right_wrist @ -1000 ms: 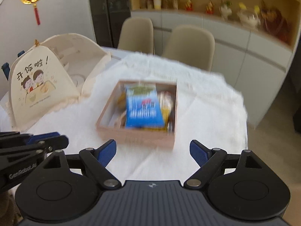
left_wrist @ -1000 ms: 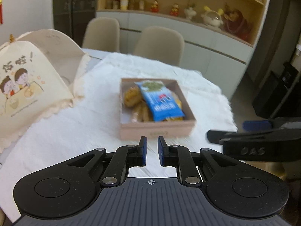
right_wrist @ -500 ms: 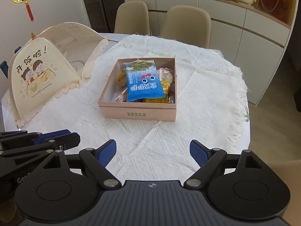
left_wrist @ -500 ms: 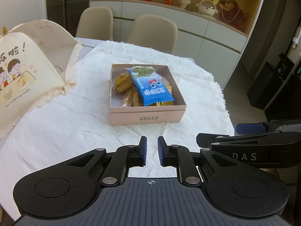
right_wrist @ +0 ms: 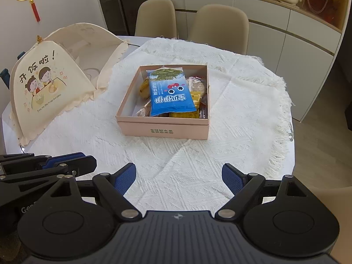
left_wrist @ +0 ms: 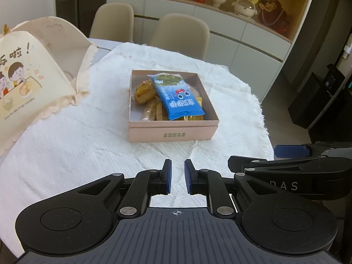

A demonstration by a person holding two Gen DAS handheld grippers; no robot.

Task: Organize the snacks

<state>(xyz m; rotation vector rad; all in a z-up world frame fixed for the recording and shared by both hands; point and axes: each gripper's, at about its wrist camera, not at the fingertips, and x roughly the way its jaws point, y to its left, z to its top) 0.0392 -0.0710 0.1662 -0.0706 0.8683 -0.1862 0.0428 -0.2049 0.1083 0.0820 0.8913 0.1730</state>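
A pink cardboard box [left_wrist: 172, 133] [right_wrist: 164, 129] sits in the middle of the white tablecloth. It holds several snacks, with a blue packet [left_wrist: 176, 98] [right_wrist: 169, 94] on top and a yellow pastry [left_wrist: 143, 91] at its left. My left gripper [left_wrist: 177, 176] is nearly shut with a narrow gap, empty, over the near cloth short of the box. My right gripper [right_wrist: 179, 178] is wide open and empty, also short of the box. Each gripper shows at the edge of the other's view.
A cream mesh food cover [left_wrist: 28, 74] [right_wrist: 55, 77] with a cartoon print stands at the table's left. Two beige chairs [right_wrist: 217, 22] stand behind the table, a cabinet with ornaments [left_wrist: 242, 6] beyond. The table's right edge [right_wrist: 291, 145] drops to the floor.
Both grippers have pulled back and risen a little, so the box looks farther and sharper. The jaws of each gripper stand as before.
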